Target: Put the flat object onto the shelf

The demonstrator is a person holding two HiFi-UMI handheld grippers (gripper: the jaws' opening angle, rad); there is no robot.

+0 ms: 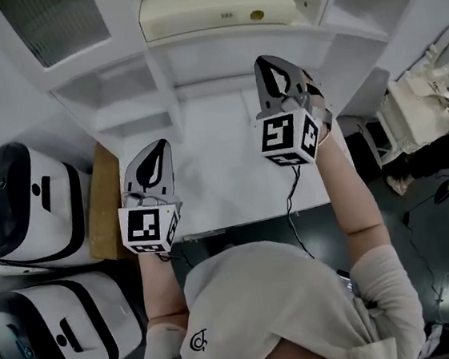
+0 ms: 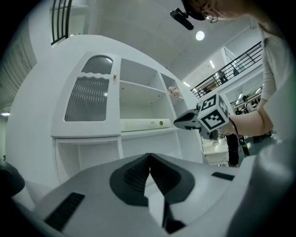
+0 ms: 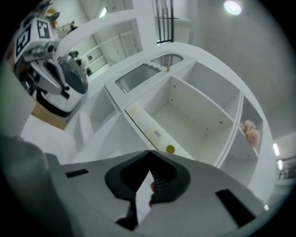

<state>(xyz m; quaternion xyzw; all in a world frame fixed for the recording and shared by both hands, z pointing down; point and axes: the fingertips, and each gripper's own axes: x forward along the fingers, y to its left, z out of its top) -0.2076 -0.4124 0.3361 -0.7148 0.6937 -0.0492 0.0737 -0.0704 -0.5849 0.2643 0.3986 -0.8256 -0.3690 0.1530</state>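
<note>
Right gripper (image 3: 149, 157) and left gripper (image 2: 149, 159): jaws pressed together, empty. The cream flat panel (image 3: 147, 124) lies on the shelf (image 3: 189, 121) ahead of both. Judged rigid, light, smooth; grasp its long front edge.

1. The person's shirt (image 1: 255, 308) bears a small dark round emblem of nested C-like curves at its near left; no word reads.
2. The cream flat object (image 3: 143, 122) carries small dark print, too small to read.
</note>
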